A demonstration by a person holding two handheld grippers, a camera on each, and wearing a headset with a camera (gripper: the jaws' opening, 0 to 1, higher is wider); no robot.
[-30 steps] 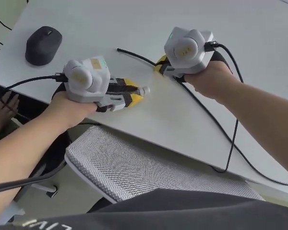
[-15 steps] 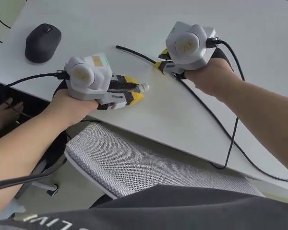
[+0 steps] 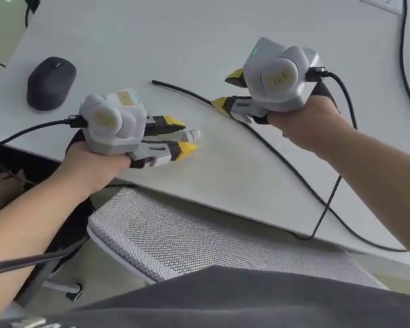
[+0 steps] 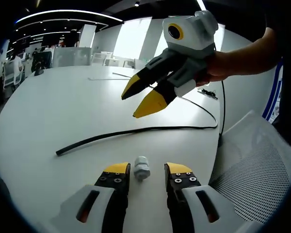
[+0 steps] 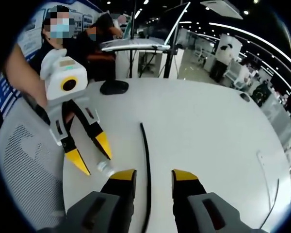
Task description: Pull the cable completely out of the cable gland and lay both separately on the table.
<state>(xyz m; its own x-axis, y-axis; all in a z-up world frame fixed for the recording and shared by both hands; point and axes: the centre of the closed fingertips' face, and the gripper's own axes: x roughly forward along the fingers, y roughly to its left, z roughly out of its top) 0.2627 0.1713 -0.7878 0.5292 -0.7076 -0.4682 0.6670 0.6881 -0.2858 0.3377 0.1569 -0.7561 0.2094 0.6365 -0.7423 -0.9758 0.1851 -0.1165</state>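
The small grey cable gland [image 4: 141,168] lies on the white table [image 3: 157,41] between the jaws of my left gripper [image 4: 147,170], which stand open on either side of it with a gap. The head view shows the cable gland [image 3: 190,135] at the tips of the left gripper [image 3: 186,137]. The black cable [image 3: 181,91] lies apart from it on the table. My right gripper [image 3: 223,90] hovers open above the cable [image 5: 145,155], which runs between its jaws untouched. The right gripper [image 4: 131,106] hangs over the cable [image 4: 136,131].
A black mouse [image 3: 49,82] sits at the table's far left. A grey mesh chair [image 3: 184,239] stands just under the table's near edge. A thin black cord [image 3: 328,198] trails over that edge at the right. People sit behind the left gripper [image 5: 96,162].
The right gripper has opened, let go of the cable and lifted off the table. The left gripper's jaws have parted around the gland. The headset has shifted.
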